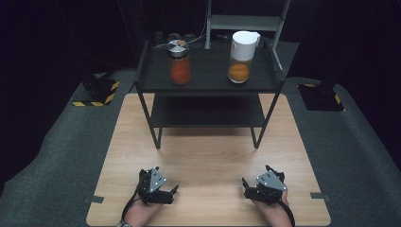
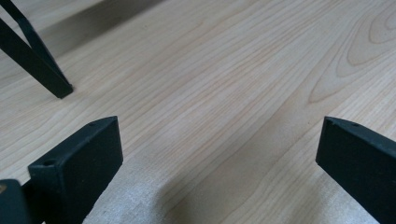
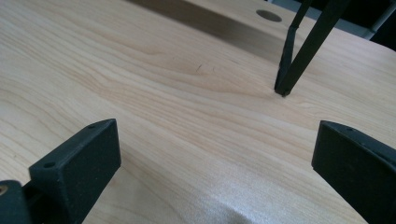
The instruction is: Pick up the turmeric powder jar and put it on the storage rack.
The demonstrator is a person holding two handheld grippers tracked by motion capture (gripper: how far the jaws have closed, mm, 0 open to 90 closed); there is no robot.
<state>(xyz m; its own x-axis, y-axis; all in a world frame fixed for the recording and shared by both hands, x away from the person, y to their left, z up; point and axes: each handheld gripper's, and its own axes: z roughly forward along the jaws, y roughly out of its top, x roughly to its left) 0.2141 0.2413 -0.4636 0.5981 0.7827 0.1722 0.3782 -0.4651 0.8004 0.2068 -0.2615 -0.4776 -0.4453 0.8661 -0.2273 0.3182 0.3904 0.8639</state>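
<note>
Both the left tongs (image 1: 171, 191) and right tongs (image 1: 246, 185) rest wide apart and empty at the lower edge of the desk (image 1: 213, 156). At upper centre, the orange-filled jar (image 1: 179, 63) and white-lidded bottle (image 1: 241, 57) stand on the black shelf (image 1: 208, 82); both are probably rigid, smooth and weighty, best gripped mid-body.

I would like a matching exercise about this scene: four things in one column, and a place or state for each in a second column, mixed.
Things
1. metal-lidded jar
2. white-capped bottle
3. left gripper
4. lower shelf

Places or states
A. top shelf, right side
B. bare
C. top shelf, left side
D. open, low over the wooden table, near edge

Pairs: 1-C, 2-A, 3-D, 4-B
</note>
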